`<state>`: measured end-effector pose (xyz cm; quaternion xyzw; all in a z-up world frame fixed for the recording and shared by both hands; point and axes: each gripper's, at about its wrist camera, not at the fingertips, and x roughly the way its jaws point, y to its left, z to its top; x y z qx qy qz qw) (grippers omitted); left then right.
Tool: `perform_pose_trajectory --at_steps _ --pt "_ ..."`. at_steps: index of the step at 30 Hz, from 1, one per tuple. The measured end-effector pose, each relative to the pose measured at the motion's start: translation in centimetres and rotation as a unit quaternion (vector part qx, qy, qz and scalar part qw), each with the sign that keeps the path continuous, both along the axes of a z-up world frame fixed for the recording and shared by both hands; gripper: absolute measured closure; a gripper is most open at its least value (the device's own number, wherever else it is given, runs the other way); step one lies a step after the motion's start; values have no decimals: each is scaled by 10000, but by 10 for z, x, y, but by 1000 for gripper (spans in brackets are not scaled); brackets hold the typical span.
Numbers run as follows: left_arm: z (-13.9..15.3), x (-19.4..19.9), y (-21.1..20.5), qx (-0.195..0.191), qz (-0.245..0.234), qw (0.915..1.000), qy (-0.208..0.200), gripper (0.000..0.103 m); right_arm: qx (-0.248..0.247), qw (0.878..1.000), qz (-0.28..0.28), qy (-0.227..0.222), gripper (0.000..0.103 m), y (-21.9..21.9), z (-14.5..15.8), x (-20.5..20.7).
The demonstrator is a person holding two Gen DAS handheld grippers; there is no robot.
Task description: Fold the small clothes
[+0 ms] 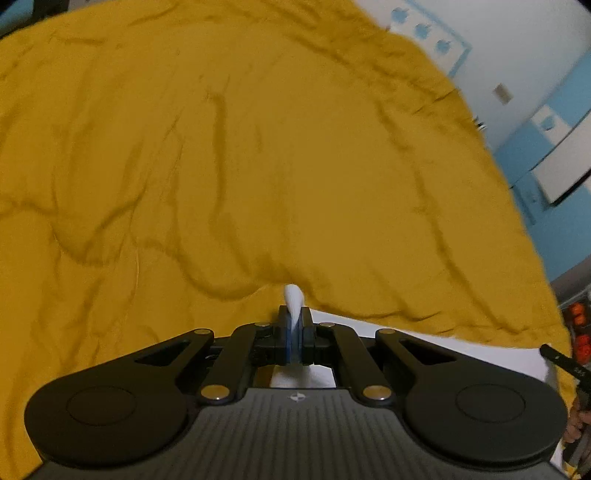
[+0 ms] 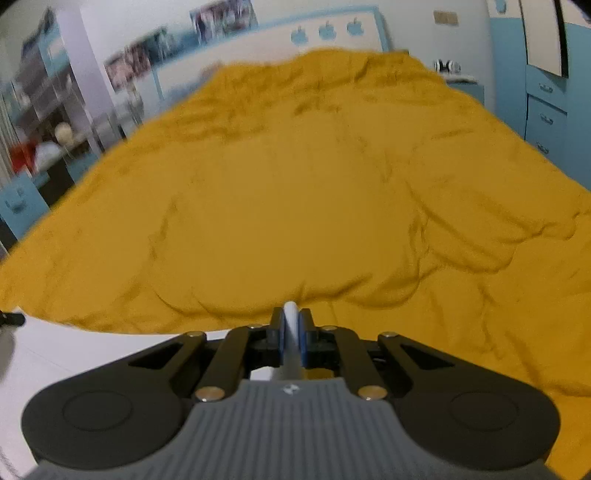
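A white garment lies at the near edge of a mustard-yellow bedspread (image 1: pixel 258 166). In the left wrist view my left gripper (image 1: pixel 294 314) is shut on a pinched fold of the white garment (image 1: pixel 424 343), which spreads flat to the right of the fingers. In the right wrist view my right gripper (image 2: pixel 291 321) is shut on another pinched bit of the same white garment (image 2: pixel 92 354), which stretches away to the left. The tip of the other gripper shows at each view's edge. Most of the cloth is hidden beneath the gripper bodies.
The yellow bedspread (image 2: pixel 295 184) is wrinkled and fills most of both views. Blue-and-white furniture stands beyond it: drawers (image 2: pixel 546 118) on the right, shelves (image 2: pixel 40 92) on the left, a headboard with apple shapes (image 2: pixel 327 29) at the far end.
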<state>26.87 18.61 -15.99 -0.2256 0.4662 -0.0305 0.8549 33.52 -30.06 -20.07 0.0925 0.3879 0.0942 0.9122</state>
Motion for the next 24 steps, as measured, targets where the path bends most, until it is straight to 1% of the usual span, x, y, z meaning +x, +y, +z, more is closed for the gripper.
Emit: perform_pose_trajectory --at_steps 2,3,4,5,6,7,8,9,10,11,12,14,16,17,20,21,22,24 --pt "-10 0 0 -30 81 9999 56 98 -62 9999 -83 125 101 3 -10 5" --pt "-13 -2 1 -11 110 9999 46 92 -128 9996 -182 166 102 4 -12 5" --pt "-14 -3 3 17 116 9999 19 88 -275 9987 -385 196 102 3 -14 6" --pt "-14 -4 4 30 80 10000 -15 87 -516 9960 -694 227 101 1 -14 7" --pt "-13 -7 6 31 32 10000 -89 83 -742 9920 -989 270 95 -4 -12 7" --pt "-9 -11 7 167 16 9997 -148 78 -800 9895 -1171 286 94 -11 -10 6" --pt "-3 -15 8 366 36 9991 -207 75 -712 9885 -1314 249 94 -21 -5 2" --pt "2 -20 9 623 114 9976 -265 63 -547 9886 -1390 177 94 -32 2 -4" --pt "9 -24 9 974 259 9945 -282 54 -399 9887 -1439 99 94 -41 9 -12" --pt "16 -30 9 1319 388 9900 -306 52 -293 9882 -1506 25 91 -52 17 -23" --pt "23 -35 10 1518 454 9868 -341 51 -223 9877 -1549 -28 84 -58 24 -32" --pt "36 -49 13 1690 565 9828 -488 50 -14 9877 -1555 -139 79 -72 41 -54" --pt "49 -68 12 1665 644 9819 -633 47 181 9895 -1419 -220 75 -76 56 -78" --pt "55 -79 10 1605 672 9822 -709 47 208 9910 -1299 -233 71 -73 64 -91" --pt "71 -106 -1 1427 641 9844 -805 47 167 9956 -892 -216 70 -54 79 -125" --pt "76 -119 -8 1378 604 9853 -804 47 232 9957 -878 -172 70 -50 80 -136" --pt "79 -127 -11 1302 581 9863 -832 47 397 9944 -977 -65 69 -46 81 -148" --pt "85 -146 -24 1138 577 9870 -982 47 860 9884 -1241 158 61 -43 79 -170"
